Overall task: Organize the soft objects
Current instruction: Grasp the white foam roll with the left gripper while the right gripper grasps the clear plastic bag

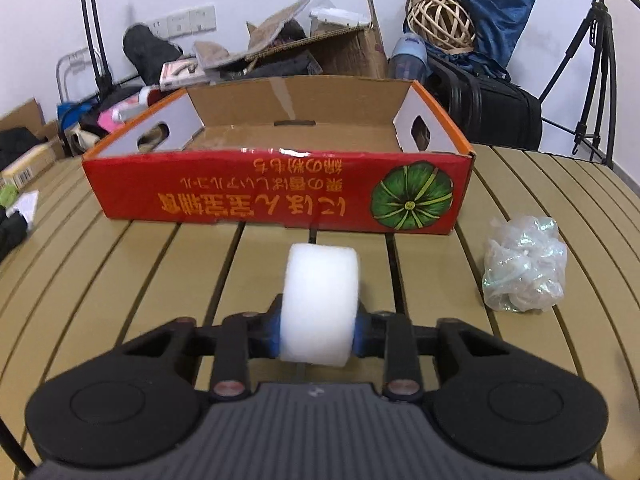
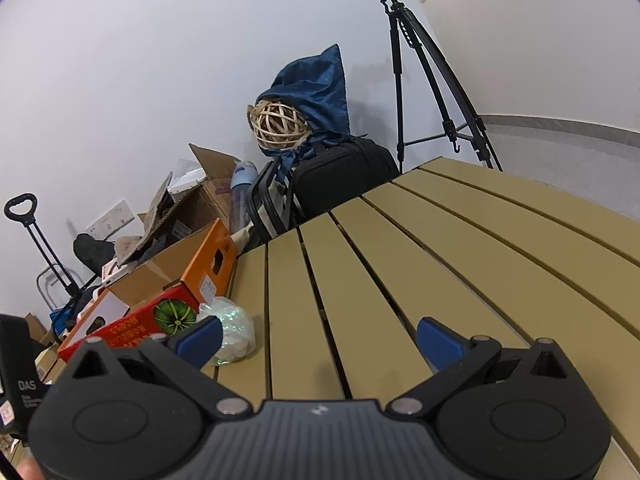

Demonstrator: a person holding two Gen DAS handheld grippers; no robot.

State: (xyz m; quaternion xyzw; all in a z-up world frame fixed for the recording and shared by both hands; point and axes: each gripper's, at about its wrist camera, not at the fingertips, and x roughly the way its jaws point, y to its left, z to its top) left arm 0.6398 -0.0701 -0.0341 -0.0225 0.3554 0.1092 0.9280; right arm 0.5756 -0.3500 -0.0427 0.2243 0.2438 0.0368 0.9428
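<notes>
In the left wrist view my left gripper (image 1: 318, 334) is shut on a white foam roll (image 1: 320, 296), held just above the slatted table in front of the red cardboard box (image 1: 276, 194). The box is open on top and shows nothing inside. A crumpled clear plastic wad (image 1: 524, 270) lies on the table to the right of the roll. In the right wrist view my right gripper (image 2: 320, 340) stands open over the bare slats, with the same plastic wad (image 2: 234, 330) just past its left fingertip (image 2: 200, 338) and the red box (image 2: 132, 324) beyond it.
The tan slatted table (image 2: 440, 264) stretches free to the right. Behind it are a black suitcase (image 1: 496, 114), a blue cloth with a wicker ball (image 1: 440, 20), an open brown carton (image 1: 344, 50), a tripod (image 2: 424, 64) and a trolley handle (image 1: 86, 20).
</notes>
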